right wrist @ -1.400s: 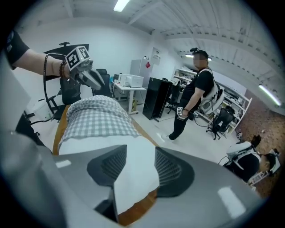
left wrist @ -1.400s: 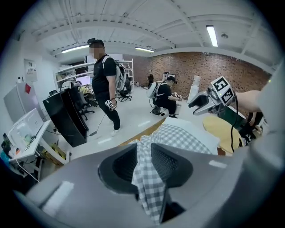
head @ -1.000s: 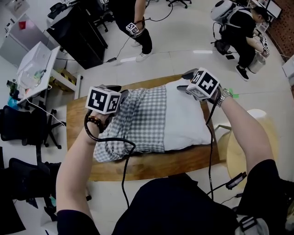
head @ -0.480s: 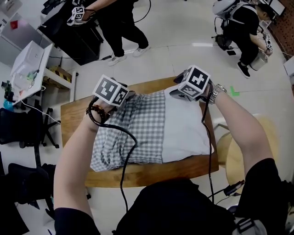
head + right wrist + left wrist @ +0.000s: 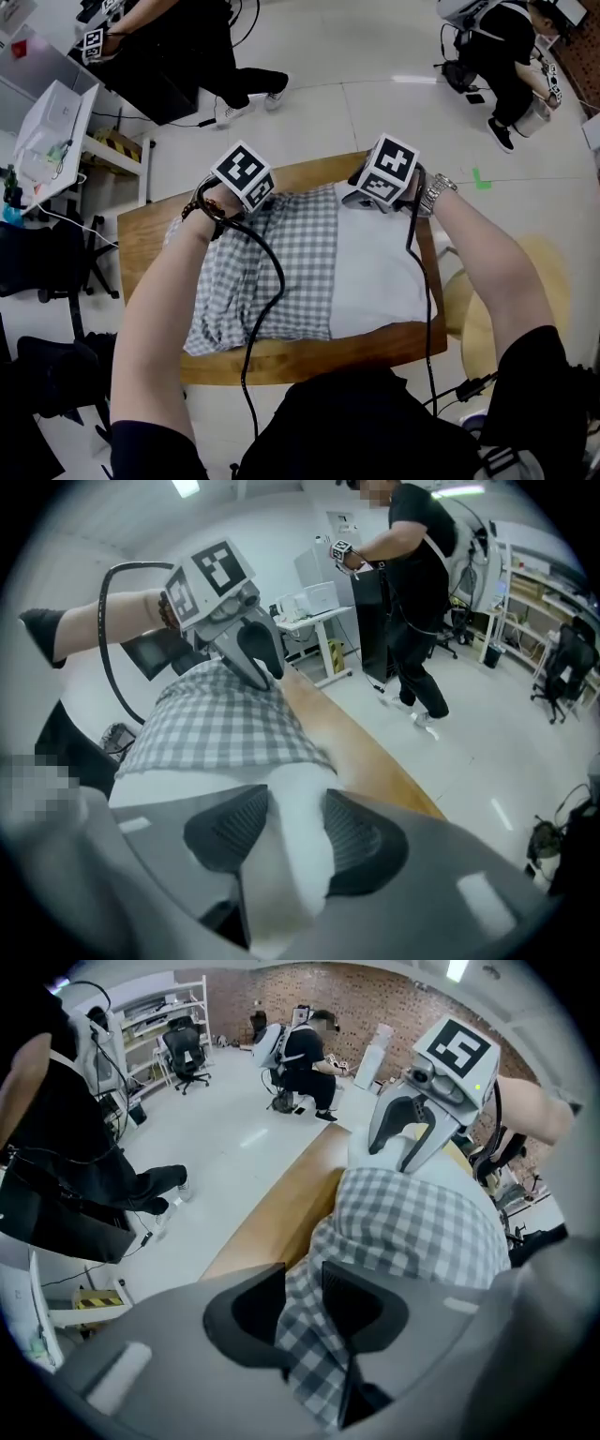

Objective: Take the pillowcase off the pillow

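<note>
A white pillow lies on the wooden table, its left half still inside a grey-and-white checked pillowcase. At the far edge, my left gripper points steeply down, and its jaws have just been closing. A bunched fold of the checked pillowcase fills the gap between its pads. My right gripper is at the pillow's bare far corner, jaws also just closing. The white pillow is squeezed between its pads. Each gripper shows in the other's view: the right gripper and the left gripper.
A round wooden stool stands right of the table. A person stands beyond the table's far left corner by a black cabinet. A second person crouches at the far right. A white desk is at the left.
Both grippers have dropped and moved to the pillow's far edge, onto the fabric. The left one now has checked cloth between its jaws, the right one white pillow. The standing person walked left.
</note>
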`<state>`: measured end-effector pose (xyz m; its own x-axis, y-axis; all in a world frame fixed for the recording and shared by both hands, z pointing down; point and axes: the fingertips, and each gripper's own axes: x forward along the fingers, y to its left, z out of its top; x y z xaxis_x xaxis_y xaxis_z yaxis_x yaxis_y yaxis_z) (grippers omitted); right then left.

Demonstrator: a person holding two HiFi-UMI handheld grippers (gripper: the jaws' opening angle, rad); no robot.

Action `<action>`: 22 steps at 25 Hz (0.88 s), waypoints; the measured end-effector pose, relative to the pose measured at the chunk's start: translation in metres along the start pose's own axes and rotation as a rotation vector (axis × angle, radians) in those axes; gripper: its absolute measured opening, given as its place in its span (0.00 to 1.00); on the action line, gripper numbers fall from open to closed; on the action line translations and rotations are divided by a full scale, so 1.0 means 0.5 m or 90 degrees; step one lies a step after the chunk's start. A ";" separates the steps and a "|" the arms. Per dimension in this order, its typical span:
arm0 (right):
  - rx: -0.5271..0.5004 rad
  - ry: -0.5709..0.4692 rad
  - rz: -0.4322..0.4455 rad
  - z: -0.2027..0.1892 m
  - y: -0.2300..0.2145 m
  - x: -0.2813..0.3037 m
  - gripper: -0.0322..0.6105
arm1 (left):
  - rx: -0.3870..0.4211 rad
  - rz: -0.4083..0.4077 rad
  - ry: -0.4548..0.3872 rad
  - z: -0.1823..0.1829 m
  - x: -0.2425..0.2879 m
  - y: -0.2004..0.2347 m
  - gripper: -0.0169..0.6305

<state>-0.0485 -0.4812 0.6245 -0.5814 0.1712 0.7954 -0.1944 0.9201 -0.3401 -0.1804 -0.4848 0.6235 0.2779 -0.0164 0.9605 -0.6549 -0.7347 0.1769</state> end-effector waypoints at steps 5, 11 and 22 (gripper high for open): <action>0.000 -0.006 -0.011 -0.003 0.006 -0.008 0.16 | -0.015 0.004 0.031 -0.023 0.026 0.011 0.03; 0.003 -0.032 -0.039 0.002 0.010 -0.028 0.08 | -0.041 0.021 0.016 -0.037 0.012 0.024 0.03; -0.021 -0.026 -0.057 -0.005 0.024 -0.030 0.09 | -0.172 -0.082 -0.052 -0.003 0.003 -0.020 0.37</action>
<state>-0.0401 -0.4718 0.6095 -0.5943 0.0735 0.8008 -0.2222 0.9420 -0.2514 -0.1742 -0.4764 0.6236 0.4186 0.0026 0.9082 -0.7710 -0.5275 0.3569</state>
